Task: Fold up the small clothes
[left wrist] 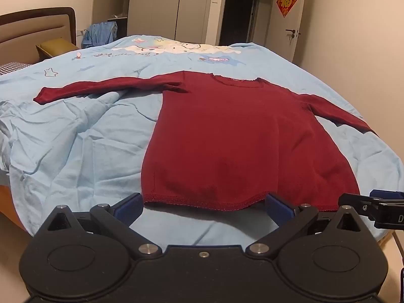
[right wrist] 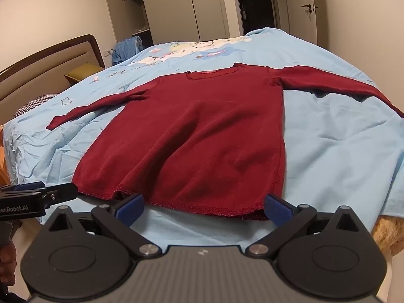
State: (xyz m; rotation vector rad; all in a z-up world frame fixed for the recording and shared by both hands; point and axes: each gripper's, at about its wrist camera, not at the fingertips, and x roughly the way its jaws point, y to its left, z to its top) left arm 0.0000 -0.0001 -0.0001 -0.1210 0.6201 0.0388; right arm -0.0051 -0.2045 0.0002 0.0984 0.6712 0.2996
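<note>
A dark red long-sleeved shirt (left wrist: 240, 131) (right wrist: 202, 131) lies flat on the light blue bed sheet (left wrist: 75, 139) (right wrist: 341, 139), neckline far from me and both sleeves spread outward. Its hem runs just beyond both grippers. In the left wrist view my left gripper (left wrist: 203, 208) stands open at the hem's left half, blue pads (left wrist: 128, 208) wide apart, holding nothing. In the right wrist view my right gripper (right wrist: 204, 208) is open at the hem's right half, and its right pad (right wrist: 276, 208) is at the hem's right corner. Each gripper shows at the edge of the other's view, the right gripper (left wrist: 373, 204) and the left gripper (right wrist: 38, 194).
The sheet is wrinkled on the left and carries a cartoon print (left wrist: 176, 48) at the far side. A brown headboard (left wrist: 38, 27) and an olive pillow (left wrist: 55, 46) are at the back left. Wardrobes, a dark doorway (left wrist: 240, 12) and a door stand behind. The bed's near edge lies below the grippers.
</note>
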